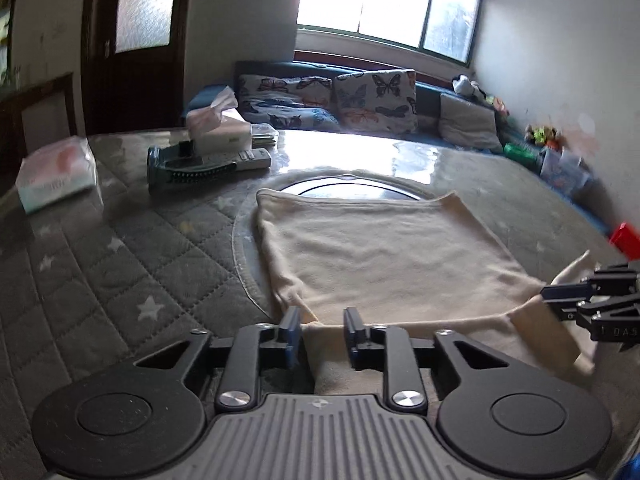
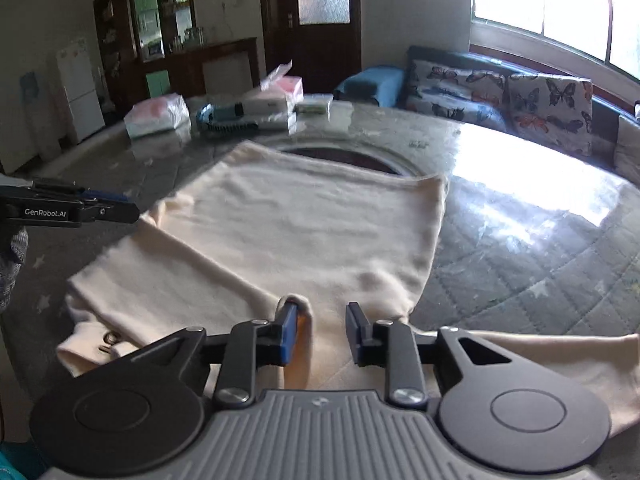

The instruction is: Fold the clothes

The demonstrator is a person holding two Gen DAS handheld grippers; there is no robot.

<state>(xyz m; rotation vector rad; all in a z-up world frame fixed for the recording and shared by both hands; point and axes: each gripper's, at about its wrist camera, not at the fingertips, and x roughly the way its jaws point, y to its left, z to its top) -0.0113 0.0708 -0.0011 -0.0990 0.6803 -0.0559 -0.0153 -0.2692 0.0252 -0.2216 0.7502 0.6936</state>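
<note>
A cream garment point(image 1: 380, 248) lies spread flat on a round table with a grey quilted star cloth point(image 1: 120, 264). My left gripper point(image 1: 322, 320) hovers at the garment's near edge with its jaws apart, and the cloth lies under the gap unpinched. In the right wrist view the garment point(image 2: 300, 220) shows a folded-in sleeve at the left. My right gripper point(image 2: 322, 316) stands open over its near hem. A small loop of cloth hangs on its left finger point(image 2: 290, 320). Each gripper shows in the other's view, the right gripper point(image 1: 560, 294) and the left gripper point(image 2: 128, 212).
At the table's far left lie a tissue pack point(image 1: 56, 176), a dark brush point(image 1: 188, 168), a remote point(image 1: 248, 158) and a tissue box point(image 1: 216, 128). A sofa with butterfly cushions point(image 1: 332, 100) runs behind the table under a bright window. A red object point(image 1: 626, 240) sits at the right edge.
</note>
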